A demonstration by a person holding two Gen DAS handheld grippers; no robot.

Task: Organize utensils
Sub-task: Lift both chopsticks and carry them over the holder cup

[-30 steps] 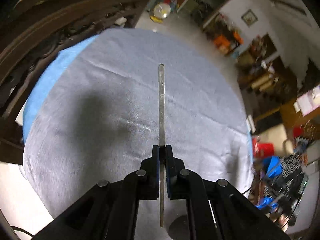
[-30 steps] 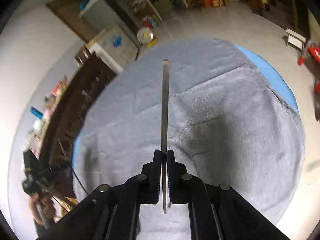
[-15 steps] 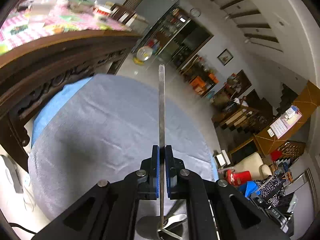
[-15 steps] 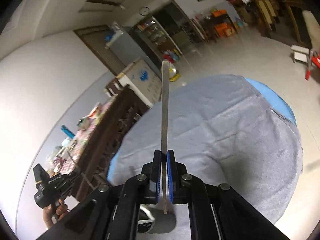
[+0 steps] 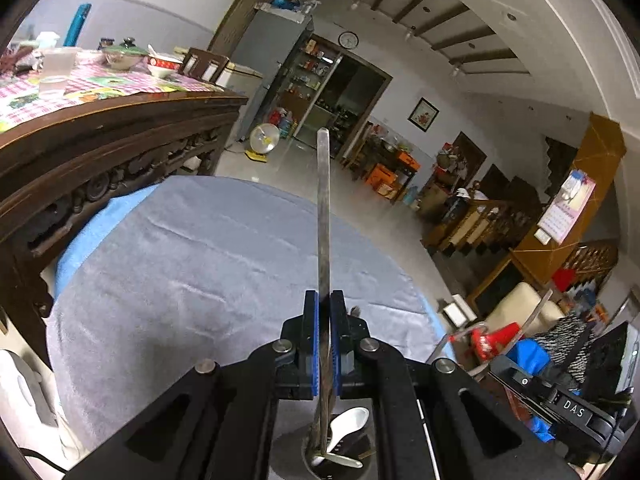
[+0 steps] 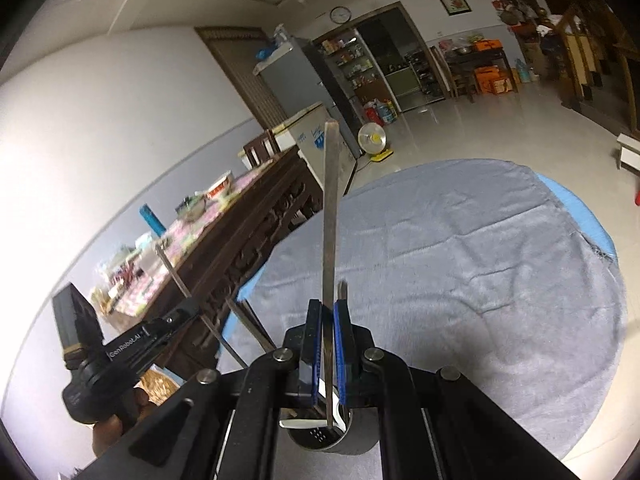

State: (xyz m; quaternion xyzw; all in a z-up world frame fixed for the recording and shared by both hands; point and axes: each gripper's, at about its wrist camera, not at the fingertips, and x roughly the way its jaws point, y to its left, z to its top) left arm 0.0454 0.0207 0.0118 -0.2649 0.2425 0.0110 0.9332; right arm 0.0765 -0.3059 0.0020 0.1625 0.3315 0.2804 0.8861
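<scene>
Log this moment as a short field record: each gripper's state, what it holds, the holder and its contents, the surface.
left gripper: shut on a flat metal utensil handle, lower end over the holder
right gripper: shut on a second metal utensil handle, lower end inside the holder
utensil holder: dark cylindrical cup, directly below both grippers
holder contents: white spoon; other pieces unclear
surface: grey cloth over a blue cover
utensil heads: hidden
</scene>
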